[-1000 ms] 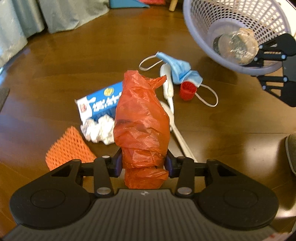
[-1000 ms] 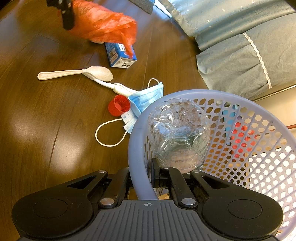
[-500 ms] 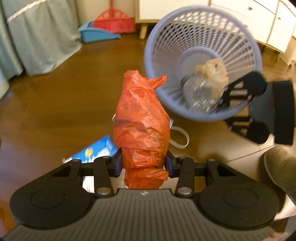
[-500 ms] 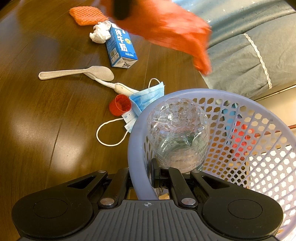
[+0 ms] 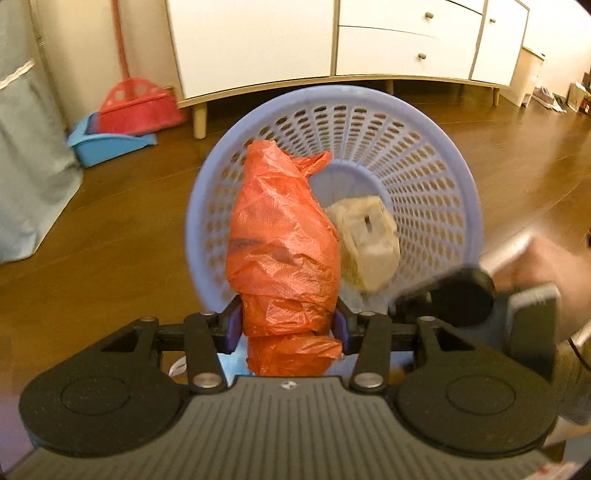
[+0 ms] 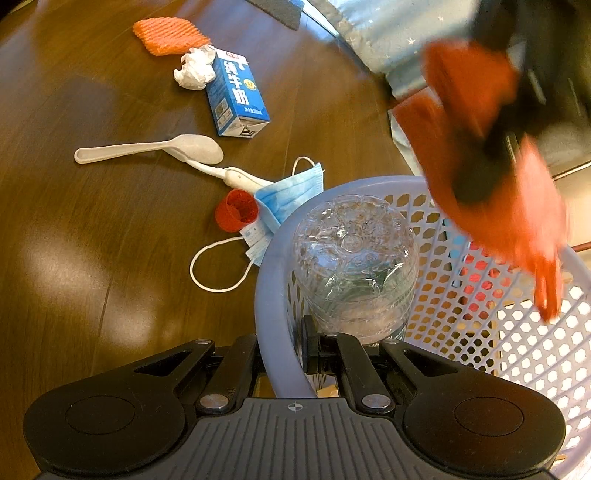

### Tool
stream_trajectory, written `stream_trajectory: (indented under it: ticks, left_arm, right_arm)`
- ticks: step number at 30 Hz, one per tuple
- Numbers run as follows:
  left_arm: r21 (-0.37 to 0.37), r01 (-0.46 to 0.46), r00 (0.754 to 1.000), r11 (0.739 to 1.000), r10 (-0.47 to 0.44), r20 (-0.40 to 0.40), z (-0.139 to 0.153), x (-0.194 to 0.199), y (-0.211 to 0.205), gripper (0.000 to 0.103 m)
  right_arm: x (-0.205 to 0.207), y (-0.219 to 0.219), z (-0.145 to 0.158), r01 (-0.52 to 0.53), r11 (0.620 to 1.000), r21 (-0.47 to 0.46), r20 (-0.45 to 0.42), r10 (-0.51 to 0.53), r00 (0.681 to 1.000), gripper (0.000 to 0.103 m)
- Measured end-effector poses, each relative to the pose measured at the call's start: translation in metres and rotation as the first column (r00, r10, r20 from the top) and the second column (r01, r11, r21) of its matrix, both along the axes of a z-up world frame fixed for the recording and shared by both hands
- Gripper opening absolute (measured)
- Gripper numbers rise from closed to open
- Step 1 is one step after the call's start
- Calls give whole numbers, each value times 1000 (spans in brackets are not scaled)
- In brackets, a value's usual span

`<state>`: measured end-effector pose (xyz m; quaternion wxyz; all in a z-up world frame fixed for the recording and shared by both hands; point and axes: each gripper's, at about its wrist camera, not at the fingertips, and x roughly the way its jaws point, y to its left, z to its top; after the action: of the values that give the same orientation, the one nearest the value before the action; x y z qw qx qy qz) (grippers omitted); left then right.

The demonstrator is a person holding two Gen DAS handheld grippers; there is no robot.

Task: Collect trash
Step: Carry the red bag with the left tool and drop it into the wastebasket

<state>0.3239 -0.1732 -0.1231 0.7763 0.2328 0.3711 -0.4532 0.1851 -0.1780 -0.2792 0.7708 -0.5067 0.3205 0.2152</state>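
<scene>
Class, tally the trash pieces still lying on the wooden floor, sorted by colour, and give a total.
Orange: 1, mesh pad
White: 3, crumpled tissue, spoon, handled utensil
Blue: 2, milk carton, face mask
Red: 1, cap
Total: 7

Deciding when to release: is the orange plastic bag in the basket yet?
Not yet. The orange plastic bag is clamped in the left gripper, hanging at the mouth of the lavender basket, not dropped.

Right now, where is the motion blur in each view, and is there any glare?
Left wrist view: the orange bag in the left gripper is sharp, while the basket is slightly soft and the right gripper smears. Right wrist view: the bag is heavily smeared; the floor litter is crisp, and soft glare patches sit on the floor.
</scene>
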Motion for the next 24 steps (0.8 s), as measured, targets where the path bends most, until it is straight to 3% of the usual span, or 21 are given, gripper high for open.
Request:
stream_trajectory:
  ticks: [2, 7, 14, 24]
  left_arm:
    - [-40, -2, 1000, 999, 1, -8, -3, 11, -17, 54]
    - [-101, -51, 999, 994, 49, -18, 2, 20, -21, 59]
    - [-77, -46, 999, 996, 44, -26, 0, 14, -4, 59]
    - [-104, -94, 996, 990, 93, -15, 8, 11, 24, 59]
  right_arm:
    - [0, 0, 0, 3, 1000, 3, 1, -3, 1000, 1]
    - [3, -3, 5, 19, 1000, 22, 11, -19, 1000, 1]
    - [1, -4, 3, 12, 1000, 17, -2, -12, 1000, 1]
    - [2, -4, 4, 13, 1000, 23, -1, -13, 1000, 1]
